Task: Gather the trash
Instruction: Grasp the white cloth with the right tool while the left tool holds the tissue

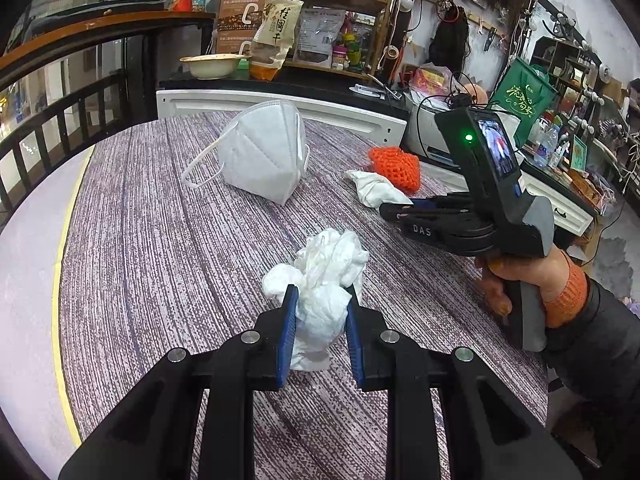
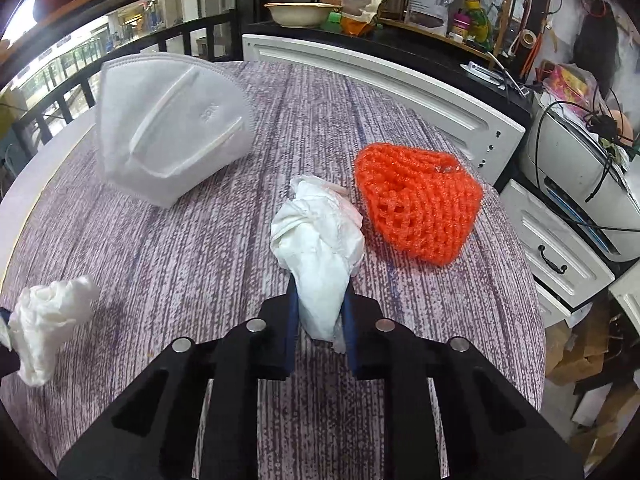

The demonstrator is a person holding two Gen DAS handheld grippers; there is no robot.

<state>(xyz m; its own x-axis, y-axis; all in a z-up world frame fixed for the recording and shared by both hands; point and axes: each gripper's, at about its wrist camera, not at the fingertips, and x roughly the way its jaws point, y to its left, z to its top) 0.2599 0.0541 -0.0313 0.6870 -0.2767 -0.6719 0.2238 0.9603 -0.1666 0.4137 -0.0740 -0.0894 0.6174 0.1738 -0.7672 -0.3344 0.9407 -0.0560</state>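
Note:
My left gripper (image 1: pixel 322 296) is shut on a crumpled white tissue (image 1: pixel 324 276) just above the striped round table (image 1: pixel 160 240). That same tissue (image 2: pixel 44 320) shows at the left edge of the right wrist view. My right gripper (image 2: pixel 320 292) is shut on a second crumpled tissue (image 2: pixel 316 236), which stands up between its blue pads. In the left wrist view the right gripper (image 1: pixel 394 206) lies low over the table, a hand on its handle, its tips at that second tissue (image 1: pixel 376 190). A white folded face mask (image 1: pixel 264 152) (image 2: pixel 168 128) and an orange foam fruit net (image 2: pixel 416 204) (image 1: pixel 396 166) rest on the table.
White drawer cabinets (image 2: pixel 552 248) and a printer (image 2: pixel 580 172) with cables stand beyond the table's right edge. A dark counter behind holds a bowl (image 1: pixel 210 65) and snack bags. A black railing (image 1: pixel 60 120) runs along the left. Cardboard boxes (image 2: pixel 576 356) lie on the floor at right.

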